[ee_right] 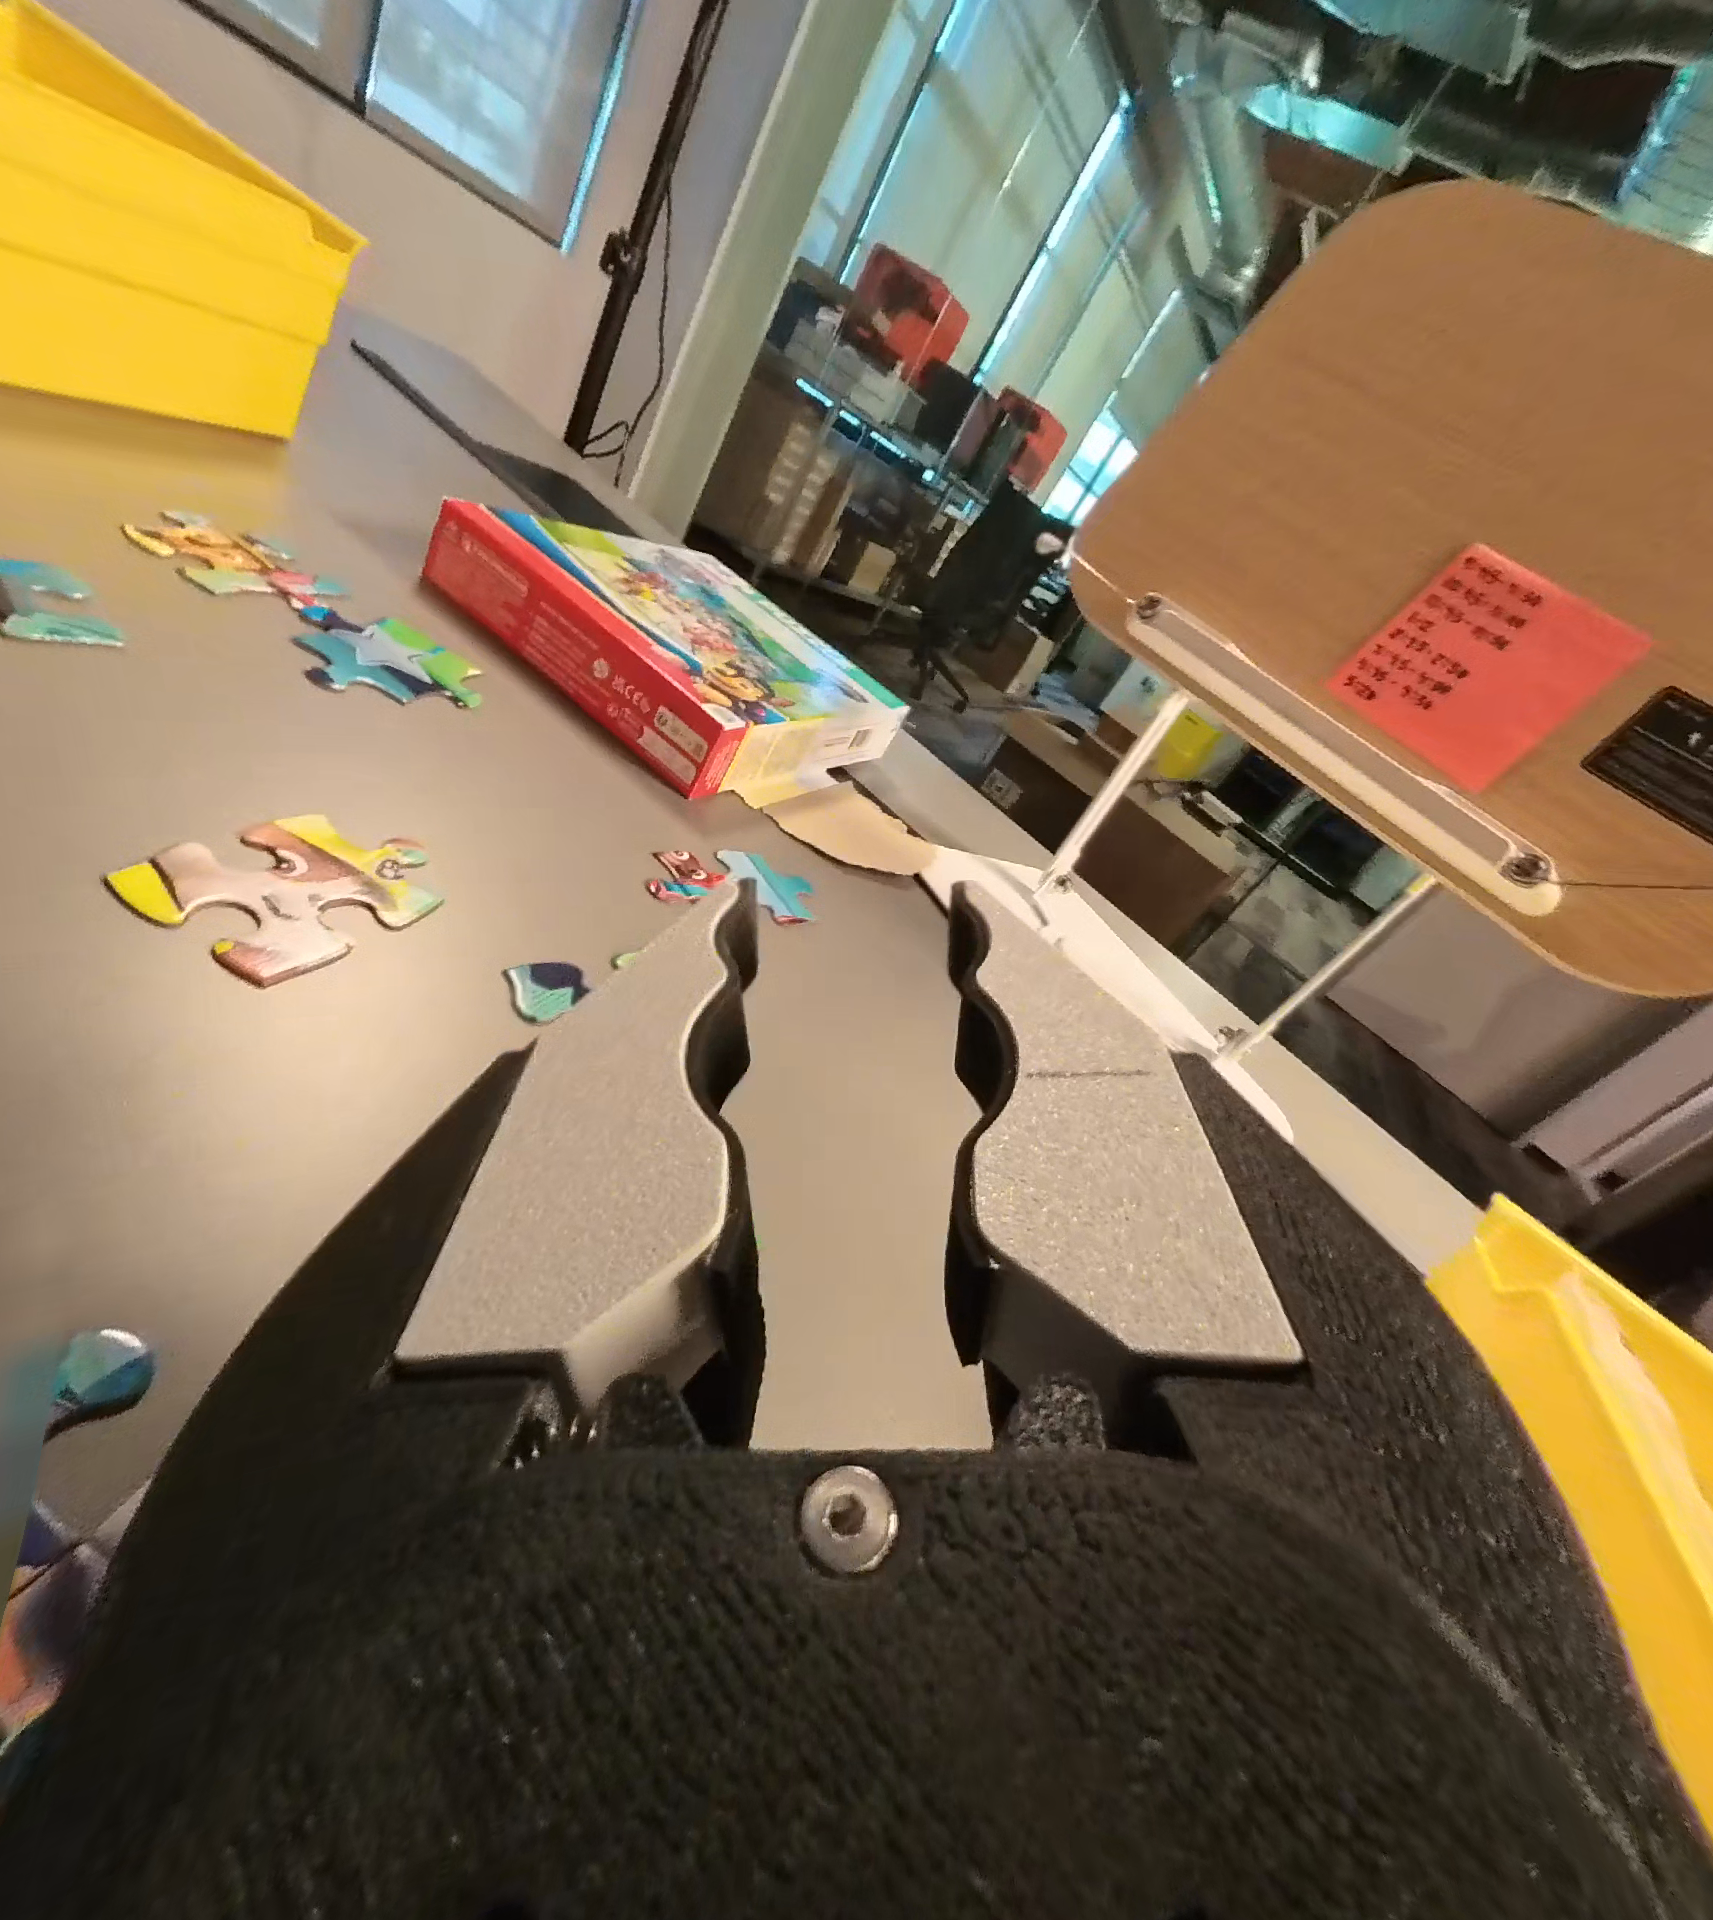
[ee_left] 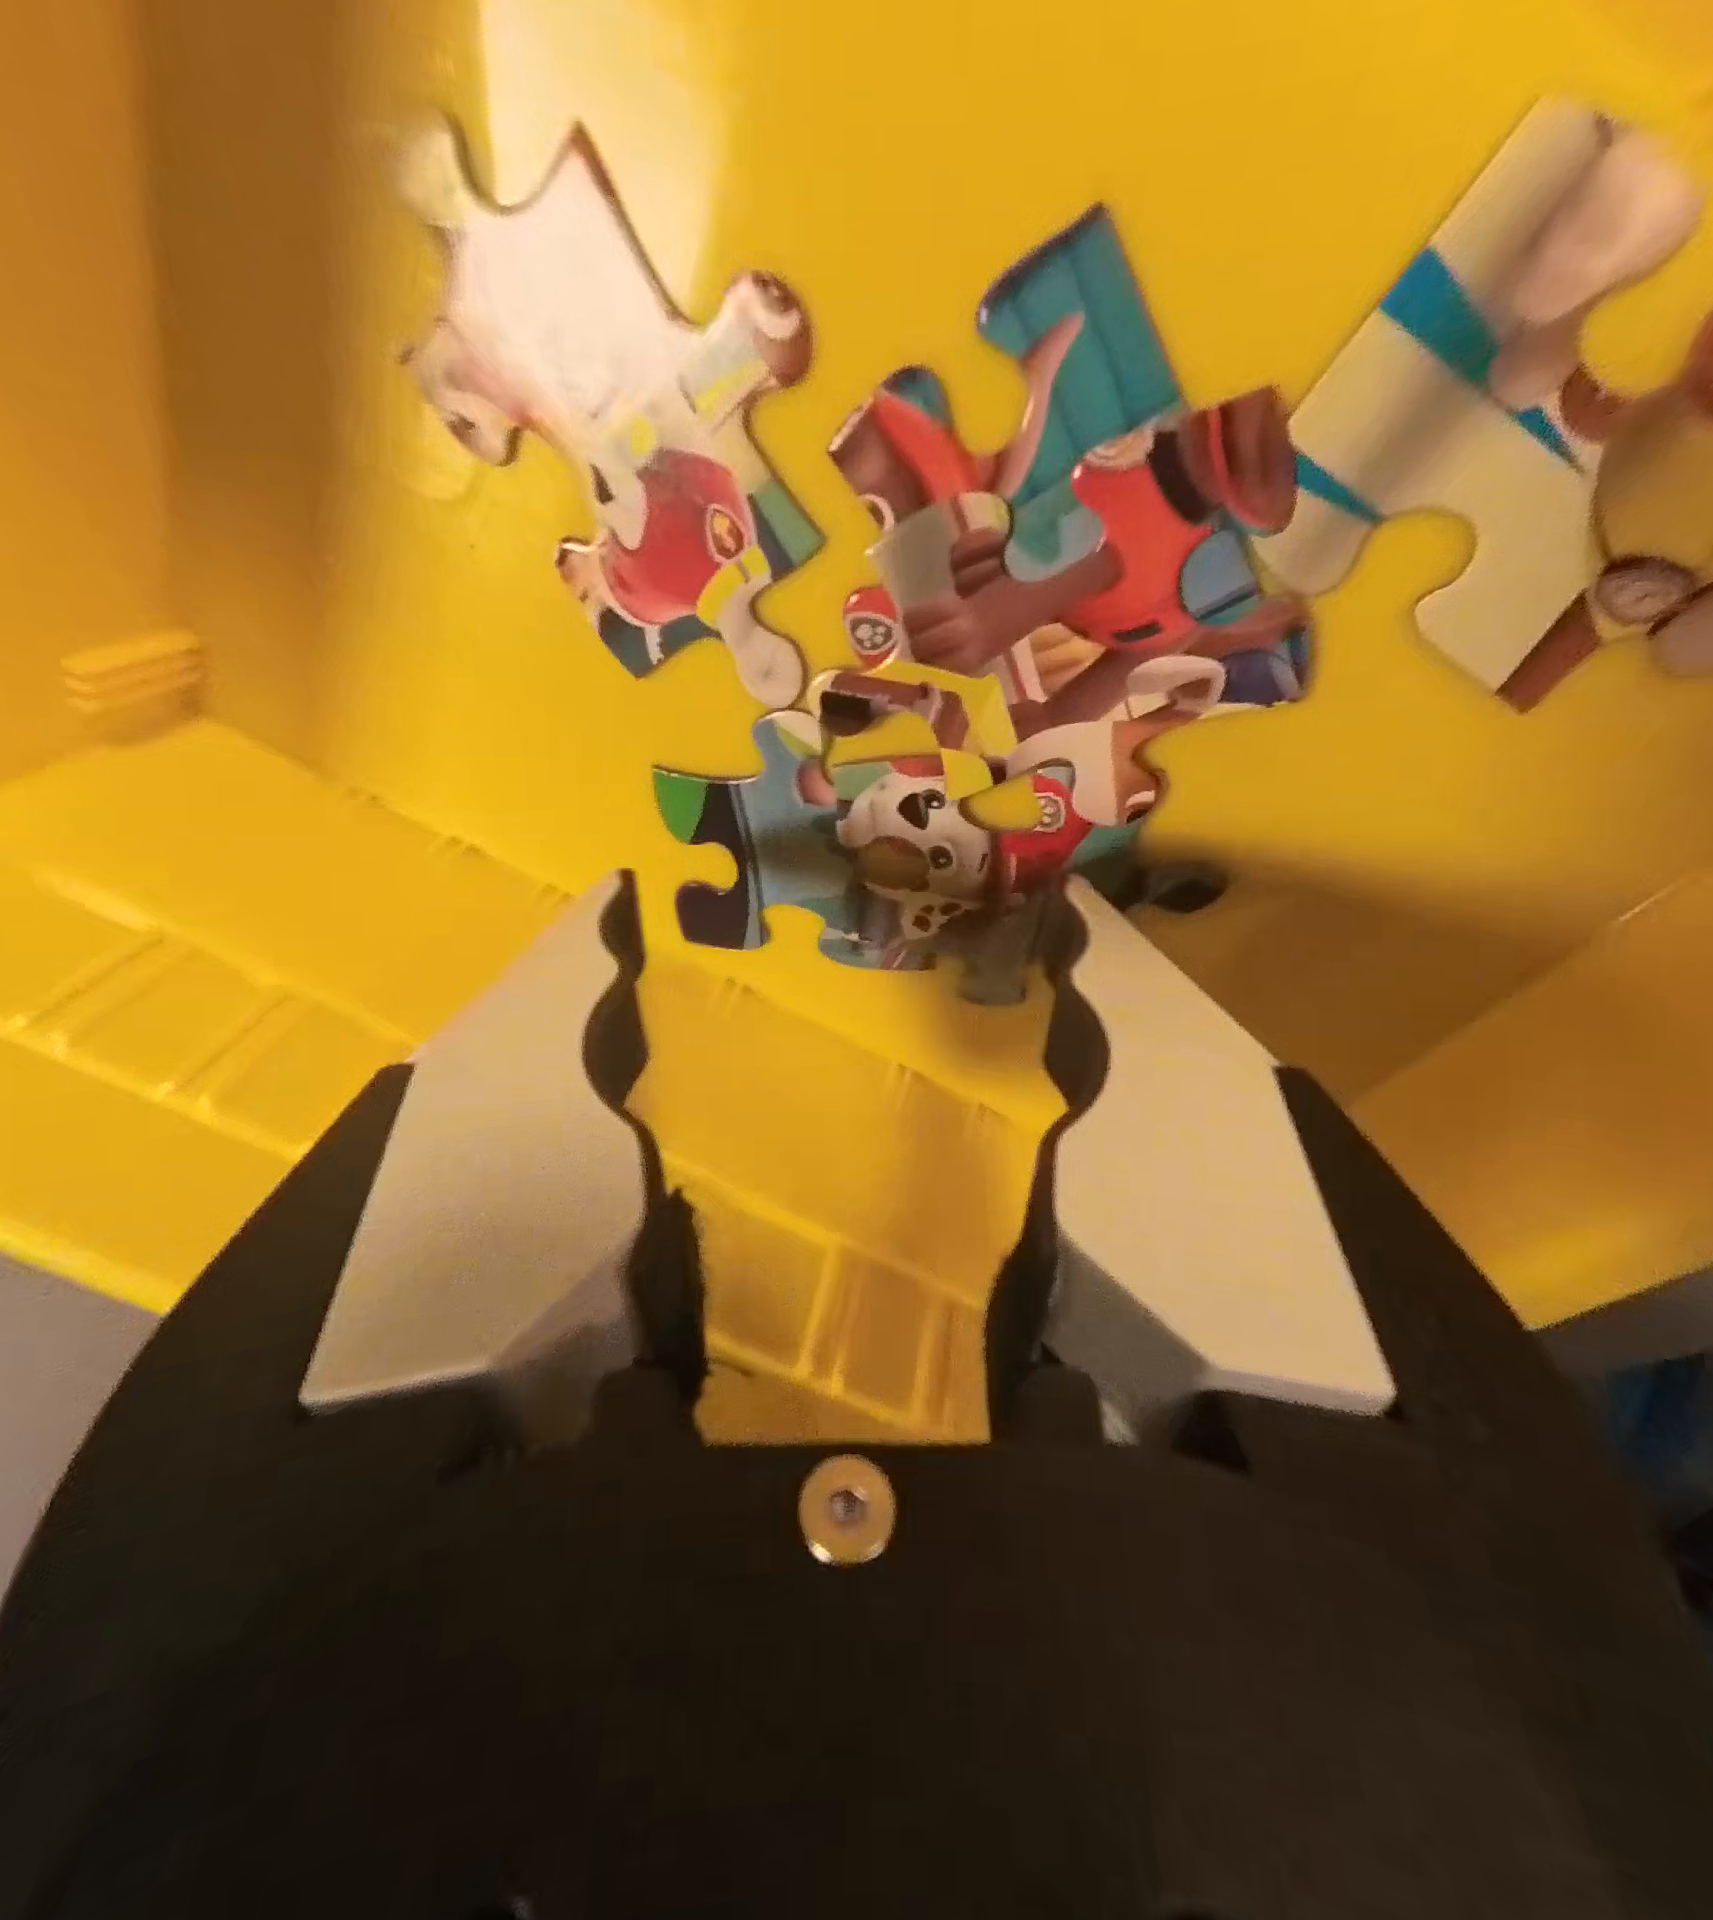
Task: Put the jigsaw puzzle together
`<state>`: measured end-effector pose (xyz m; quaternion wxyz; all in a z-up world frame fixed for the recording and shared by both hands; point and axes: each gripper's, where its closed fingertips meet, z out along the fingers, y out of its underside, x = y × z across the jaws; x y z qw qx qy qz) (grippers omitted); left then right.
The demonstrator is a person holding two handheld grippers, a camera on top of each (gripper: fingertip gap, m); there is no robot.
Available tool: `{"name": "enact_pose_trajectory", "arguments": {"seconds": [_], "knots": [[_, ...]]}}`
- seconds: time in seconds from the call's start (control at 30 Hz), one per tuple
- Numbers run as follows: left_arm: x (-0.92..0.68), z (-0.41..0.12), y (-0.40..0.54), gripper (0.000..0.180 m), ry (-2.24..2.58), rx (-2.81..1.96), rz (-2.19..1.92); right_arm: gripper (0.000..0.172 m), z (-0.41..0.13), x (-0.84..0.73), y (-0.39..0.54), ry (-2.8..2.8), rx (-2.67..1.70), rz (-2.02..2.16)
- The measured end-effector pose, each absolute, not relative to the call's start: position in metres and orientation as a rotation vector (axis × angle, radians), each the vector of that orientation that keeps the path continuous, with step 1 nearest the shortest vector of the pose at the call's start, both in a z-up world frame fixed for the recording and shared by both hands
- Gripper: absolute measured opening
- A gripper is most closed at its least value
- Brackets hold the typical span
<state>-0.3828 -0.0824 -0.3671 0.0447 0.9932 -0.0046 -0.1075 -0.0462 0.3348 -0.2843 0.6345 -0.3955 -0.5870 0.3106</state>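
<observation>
Yellow bin (ee_left: 208, 1039) has a heap of cartoon jigsaw pieces (ee_left: 935, 644) inside; left gripper (ee_left: 847, 914) hangs wide apart just over the nearest one, gripping nothing. Right gripper (ee_right: 852, 904) is apart over bare grey bench (ee_right: 208, 1091) (puzzle box (ee_right: 644, 634) and loose pieces (ee_right: 280, 899) beyond).

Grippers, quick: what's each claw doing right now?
Left claw: open, holding nothing, over puzzle pieces in the yellow bin.
Right claw: open, empty, above the table.

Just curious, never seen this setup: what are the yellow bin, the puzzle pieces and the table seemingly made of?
Yellow bin: probably glossy moulded plastic, given its ribs and shine. Puzzle pieces: likely printed cardboard, thin and flat with cut tabs. Table: smooth matte grey surface, perhaps laminate; material uncertain.
</observation>
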Motion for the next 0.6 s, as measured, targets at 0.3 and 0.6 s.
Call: {"name": "enact_pose_trajectory", "arguments": {"seconds": [0.3, 0.6], "knots": [[-0.328, -0.384, -0.096, 0.124, -0.117, 3.073, -0.055, 0.034, -0.282, -0.044, 0.341, -1.298, -0.935, 0.748], [-0.327, -0.377, -0.099, 0.112, 0.063, 3.132, 0.11, 0.034, -0.281, -0.043, 0.344, -1.282, -0.95, 0.763]]}}
